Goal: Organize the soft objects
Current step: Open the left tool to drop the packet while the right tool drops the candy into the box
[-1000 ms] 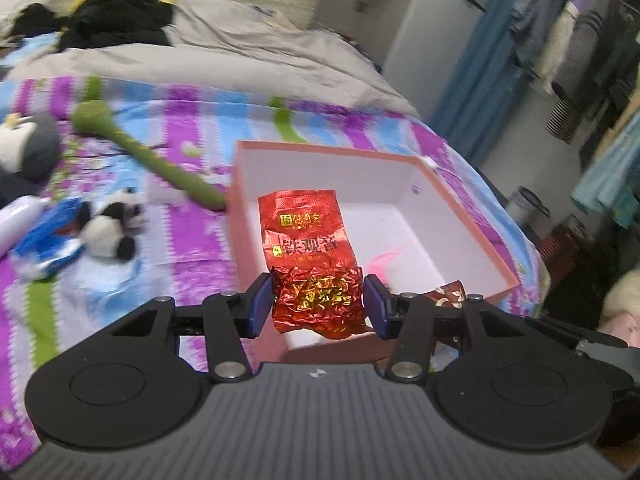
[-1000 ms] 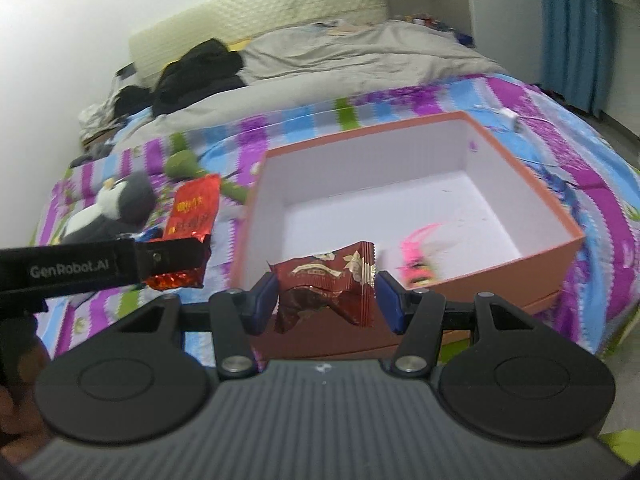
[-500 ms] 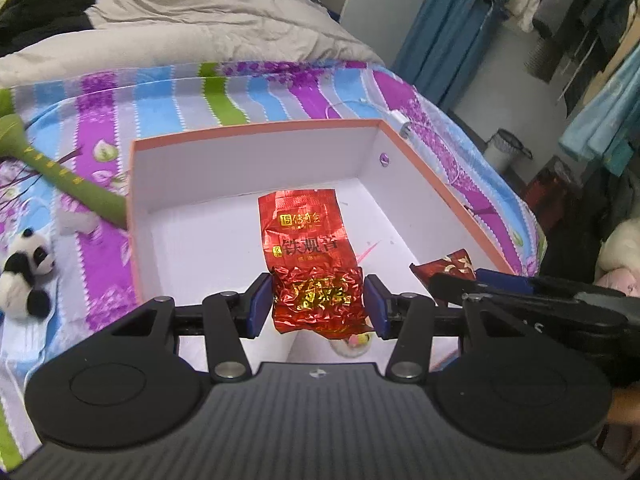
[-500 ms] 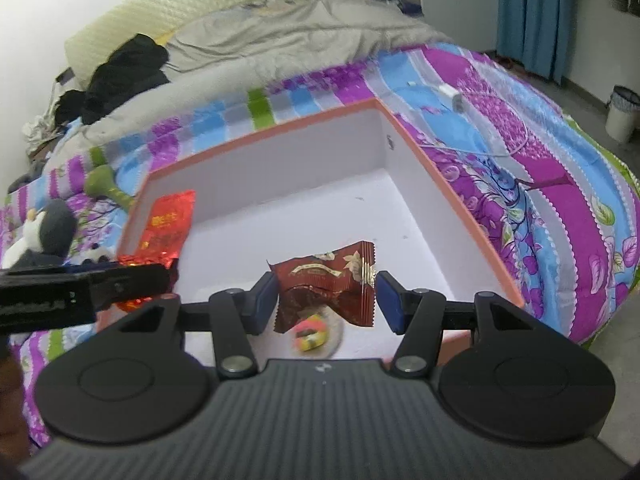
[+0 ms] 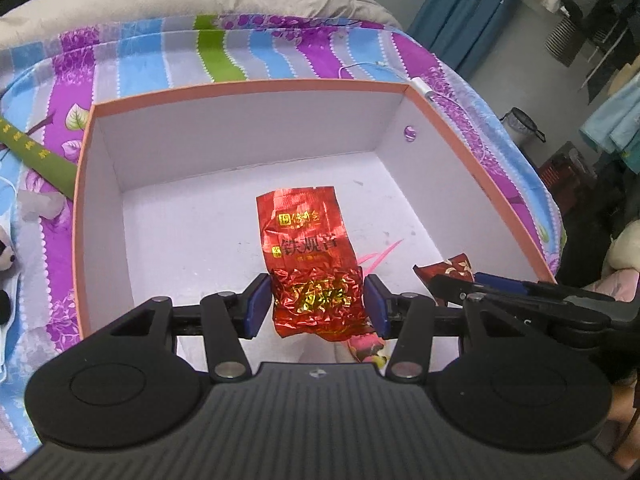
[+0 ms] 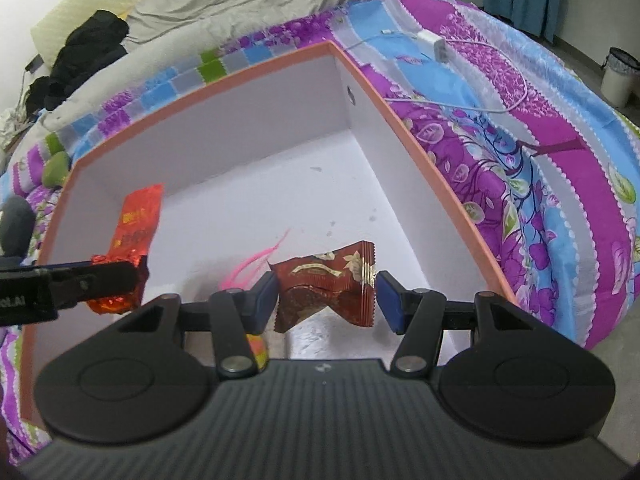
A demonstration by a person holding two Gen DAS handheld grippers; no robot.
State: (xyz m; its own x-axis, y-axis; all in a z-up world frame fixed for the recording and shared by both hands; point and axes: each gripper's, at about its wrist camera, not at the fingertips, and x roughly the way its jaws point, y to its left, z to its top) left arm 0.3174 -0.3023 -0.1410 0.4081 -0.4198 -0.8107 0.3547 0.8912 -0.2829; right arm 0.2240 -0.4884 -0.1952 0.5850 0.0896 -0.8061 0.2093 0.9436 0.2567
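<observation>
Half hidden under the left gripper's body near the box's [image 5: 248, 87] near wall: a pink-and-yellow item [image 5: 367, 347], kind unclear. Cut off at the left picture edge: panda plush [image 5: 5, 264], green roll [image 5: 38, 156].

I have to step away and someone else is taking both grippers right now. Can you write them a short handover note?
Left gripper: shut on the red foil tea packet, held over the open orange box.
Right gripper: shut on the dark red snack packet, also over the box.
Already on the box floor: a small pink toy.
Done: both packets carried to the box.
Left: release both inside, then collect what remains on the bedspread, such as the green stick beside the box.
</observation>
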